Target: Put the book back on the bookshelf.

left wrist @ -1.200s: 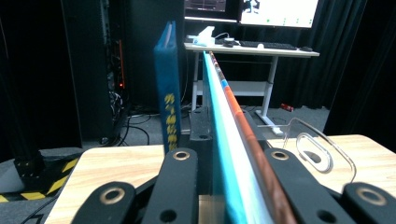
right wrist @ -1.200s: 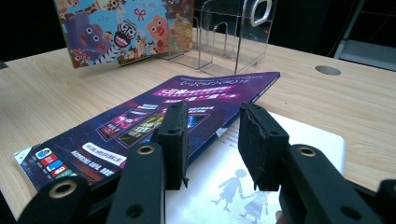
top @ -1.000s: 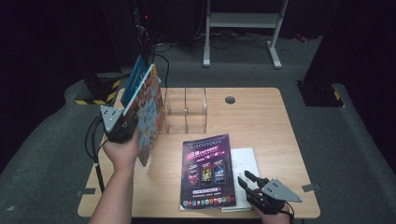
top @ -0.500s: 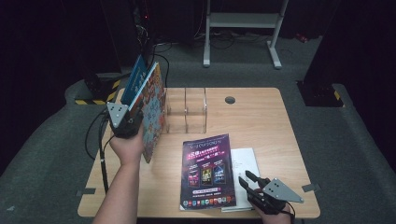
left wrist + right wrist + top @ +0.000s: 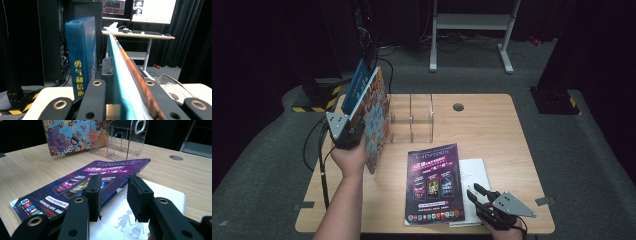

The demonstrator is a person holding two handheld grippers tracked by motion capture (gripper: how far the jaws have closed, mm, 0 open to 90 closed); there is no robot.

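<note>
Since a second ago the left tool (image 5: 343, 131) has drifted a bit toward the clear acrylic rack (image 5: 411, 118), carrying its two books along, and the right tool (image 5: 484, 200) hasn't budged. So here's where I'm at: my left tool is clamped on the colourful picture book (image 5: 376, 117) together with the blue book (image 5: 358, 82), both held upright and tilted a little, lifted at the left side of the counter (image 5: 492, 130). In the left gripper view the thin picture book runs edge-on between the jaws, with the blue book's spine just to its left. The picture book sits just beside the rack's left wall; can't tell if it's touching.

My right tool rests low at the near right edge of the counter, jaws parted with nothing pinched between them. They hover over the white booklet (image 5: 160, 202), right where the purple magazine (image 5: 434, 182) overlaps it. Both lie flat in front of the rack.
</note>
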